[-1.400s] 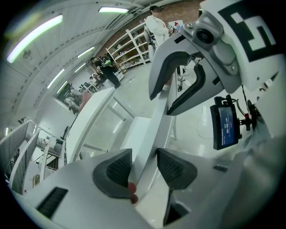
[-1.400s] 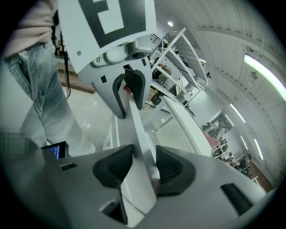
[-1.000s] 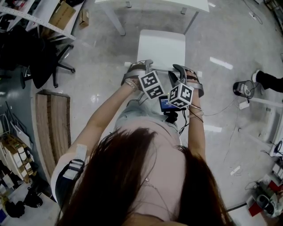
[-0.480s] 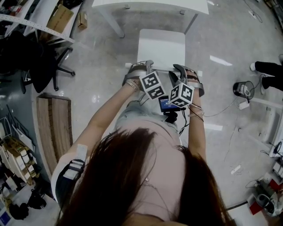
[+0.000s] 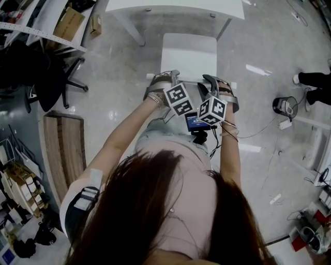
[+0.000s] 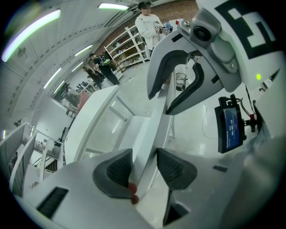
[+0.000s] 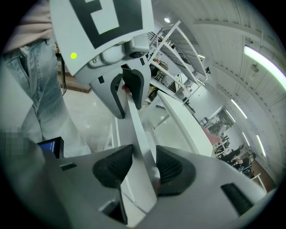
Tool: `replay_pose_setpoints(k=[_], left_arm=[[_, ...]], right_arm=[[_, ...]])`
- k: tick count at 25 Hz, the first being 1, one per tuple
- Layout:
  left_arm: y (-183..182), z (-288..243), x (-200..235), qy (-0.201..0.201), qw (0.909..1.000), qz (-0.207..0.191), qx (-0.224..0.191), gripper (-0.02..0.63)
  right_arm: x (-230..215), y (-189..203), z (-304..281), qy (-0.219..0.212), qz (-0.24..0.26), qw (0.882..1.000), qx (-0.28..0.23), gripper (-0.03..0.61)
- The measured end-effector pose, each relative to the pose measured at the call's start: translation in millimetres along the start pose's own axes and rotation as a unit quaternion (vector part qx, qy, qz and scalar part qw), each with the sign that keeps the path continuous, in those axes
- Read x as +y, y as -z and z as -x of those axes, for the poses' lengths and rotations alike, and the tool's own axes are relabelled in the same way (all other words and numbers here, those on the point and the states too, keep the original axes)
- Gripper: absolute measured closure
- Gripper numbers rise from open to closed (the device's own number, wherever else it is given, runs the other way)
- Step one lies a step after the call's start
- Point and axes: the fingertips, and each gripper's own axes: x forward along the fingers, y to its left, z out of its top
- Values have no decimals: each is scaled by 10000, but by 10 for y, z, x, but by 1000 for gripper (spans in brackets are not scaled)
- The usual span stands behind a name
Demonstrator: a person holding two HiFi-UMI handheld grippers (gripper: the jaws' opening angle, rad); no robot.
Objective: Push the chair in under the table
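- Head view: on a glossy grey floor [image 5: 114,93], the white chair [image 5: 189,54] stands just short of the white table [image 5: 176,6].
- Left gripper view: the left gripper [image 6: 144,166] clamps the chair's back.
- Right gripper view: the right gripper [image 7: 139,166] grips that back too.

Long dark brown hair [image 5: 150,207], a pale pink top [image 5: 194,176] and light-wash jeans [image 5: 155,135], plus thin bracelets [image 5: 153,98] on both wrists and a white-and-black band [image 5: 89,195] on the upper left arm. The left gripper [image 5: 171,75] and right gripper [image 5: 208,79] are curvy grey plastic, each with a white cube of black square markers [image 5: 177,99], dark ribbed pads [image 6: 117,167] and a tiny green light [image 6: 258,77]. Small blue-lit screen [image 5: 195,122] with black cables [image 5: 207,138] hanging off it.
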Motion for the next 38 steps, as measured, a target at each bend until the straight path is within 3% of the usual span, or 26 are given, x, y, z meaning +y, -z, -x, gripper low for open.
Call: replay_pose_setpoints(k=[38], left_arm=[[-281, -496, 877, -159, 9995, -230, -151, 437]], right_arm=[[-821, 3, -616, 76, -38, 10000, 45, 408]])
